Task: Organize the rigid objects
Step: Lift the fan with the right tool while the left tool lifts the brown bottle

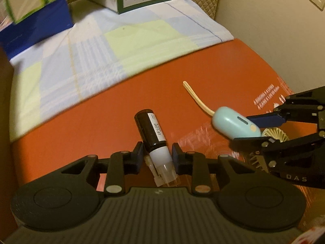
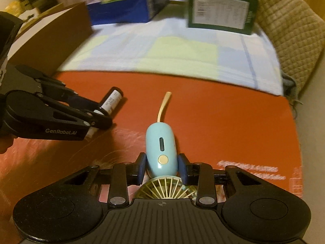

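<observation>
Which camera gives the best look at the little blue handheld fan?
The right wrist view. There the blue fan sits centered between the right claw fingers, showing its button, slot, grille and strap. The left wrist view shows the blue fan only at the side, its grille mostly hidden by the right claw.

"2027.07" on bottle (image 1: 152,135) label
</observation>
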Tool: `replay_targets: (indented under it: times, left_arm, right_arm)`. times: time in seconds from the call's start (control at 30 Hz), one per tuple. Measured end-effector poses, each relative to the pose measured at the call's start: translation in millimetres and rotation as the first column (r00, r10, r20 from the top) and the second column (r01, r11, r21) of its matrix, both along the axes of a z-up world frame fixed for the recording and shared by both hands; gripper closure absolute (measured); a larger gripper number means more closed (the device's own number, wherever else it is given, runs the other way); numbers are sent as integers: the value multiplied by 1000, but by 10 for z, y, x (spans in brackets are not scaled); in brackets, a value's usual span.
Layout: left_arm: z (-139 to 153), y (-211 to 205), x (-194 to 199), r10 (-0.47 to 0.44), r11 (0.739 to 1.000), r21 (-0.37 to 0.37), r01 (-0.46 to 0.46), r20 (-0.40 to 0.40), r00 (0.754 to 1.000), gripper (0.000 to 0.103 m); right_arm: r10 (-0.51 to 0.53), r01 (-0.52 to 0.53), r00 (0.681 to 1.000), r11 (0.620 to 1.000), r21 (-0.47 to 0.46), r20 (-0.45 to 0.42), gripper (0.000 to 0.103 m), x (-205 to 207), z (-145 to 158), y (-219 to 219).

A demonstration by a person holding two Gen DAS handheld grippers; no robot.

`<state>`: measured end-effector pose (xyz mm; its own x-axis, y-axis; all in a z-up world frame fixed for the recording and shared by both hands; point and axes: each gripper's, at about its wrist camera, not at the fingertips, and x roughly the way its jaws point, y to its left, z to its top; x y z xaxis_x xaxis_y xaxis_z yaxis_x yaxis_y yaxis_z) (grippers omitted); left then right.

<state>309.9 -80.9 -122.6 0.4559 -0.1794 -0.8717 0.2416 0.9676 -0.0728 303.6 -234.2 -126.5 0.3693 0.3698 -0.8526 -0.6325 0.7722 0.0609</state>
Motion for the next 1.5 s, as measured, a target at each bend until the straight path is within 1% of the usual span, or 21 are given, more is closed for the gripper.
replay_targets:
  times: [0.13, 0.23, 0.33, 0.4, 0.5, 0.57, 0.67, 0.77, 0.87, 1.27, 1.4, 1.5]
  left_arm:
    - [21, 106, -222, 33, 999, -18, -34, -18, 999, 78]
    - [30, 167, -311, 73, 997, -33, -74, -28, 997, 78]
    - [38, 231, -314, 133, 989, -63, -135, -42, 990, 78]
    - [40, 271, -288, 169, 981, -83, -173, -54, 984, 78]
    - [47, 295, -263, 202, 974, -88, -207, -57, 978, 78]
    - [44, 276, -254, 201, 975, -81, -205, -54, 978, 78]
    - [49, 226, -279, 186, 981, -49, -188, -43, 982, 78]
    - [27, 197, -292, 179, 983, -38, -180, -38, 983, 83]
    - [30, 156, -320, 164, 986, -24, -165, -30, 986, 83]
    - [45, 138, -439, 155, 987, -29, -155, -25, 988, 83]
    - [63, 151, -507, 155, 987, -32, -155, -18, 988, 83]
    - [119, 165, -569, 154, 987, -36, -154, 4, 988, 84]
  right_arm:
    - [44, -44, 999, 999, 3, -12, 73, -164, -1, 103]
    - [70, -70, 997, 998, 4, -17, 73, -244, -6, 171]
    - [74, -74, 997, 997, 1, -19, 73, -266, -13, 215]
    - [68, -68, 997, 998, -2, -37, 73, -250, -43, 236]
    - [58, -59, 998, 998, -12, -35, 73, -251, -73, 256]
    - [56, -56, 998, 998, -13, -29, 73, -258, -78, 264]
    - [49, -49, 998, 999, -16, -24, 73, -267, -83, 275]
    - [44, -45, 999, 999, -21, -20, 73, -280, -92, 286]
    - [43, -43, 999, 999, -26, -15, 73, -283, -97, 292]
    - [36, -36, 999, 999, -32, 5, 73, -324, -111, 305]
    - [22, -22, 1000, 1000, -20, 11, 73, -351, -105, 287]
    - [10, -10, 1000, 1000, 3, 17, 73, -374, -70, 244]
